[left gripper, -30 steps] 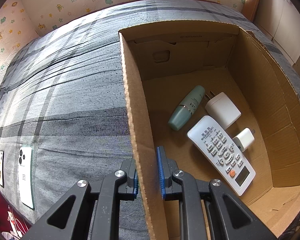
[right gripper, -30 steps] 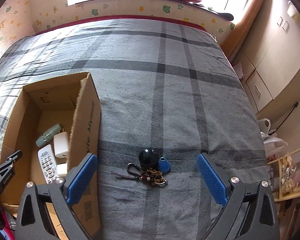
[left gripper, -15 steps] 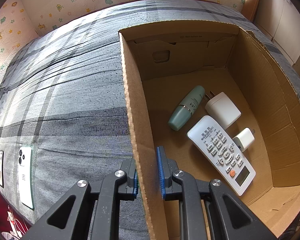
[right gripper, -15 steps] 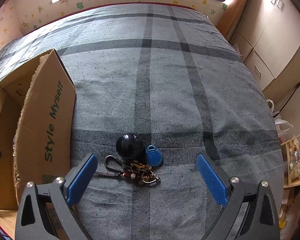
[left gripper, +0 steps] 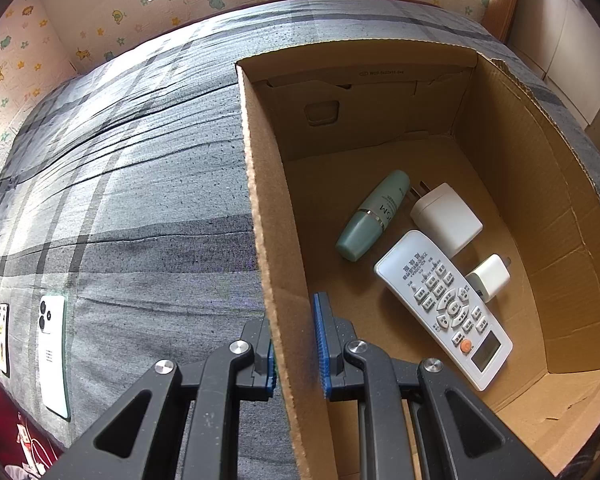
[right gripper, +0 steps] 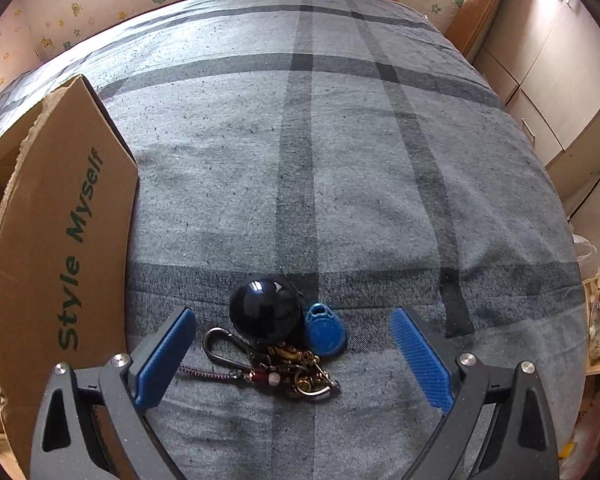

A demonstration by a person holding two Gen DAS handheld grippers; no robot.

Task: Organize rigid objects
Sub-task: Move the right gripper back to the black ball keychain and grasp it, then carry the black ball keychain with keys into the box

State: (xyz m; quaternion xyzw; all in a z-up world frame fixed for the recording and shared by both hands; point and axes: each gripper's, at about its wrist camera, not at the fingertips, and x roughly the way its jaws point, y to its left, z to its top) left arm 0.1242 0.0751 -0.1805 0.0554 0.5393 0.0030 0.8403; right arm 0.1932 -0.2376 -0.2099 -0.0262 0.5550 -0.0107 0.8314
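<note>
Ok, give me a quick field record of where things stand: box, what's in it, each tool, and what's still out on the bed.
box: cardboard box, open top, on the grey plaid bed
in box: green bottle, remote, large white charger, small white charger
left tool: shut on the box's left wall
right tool: open, pads either side of the keychain, not touching it
keychain: black ball, blue fob, carabiner, on the bed beside the box
also on bed: white phone, at the box's left

Home bedroom, plaid-covered bed (right gripper: 340, 140), cartoon wallpaper (left gripper: 28, 60), cupboards (right gripper: 540, 80)
</note>
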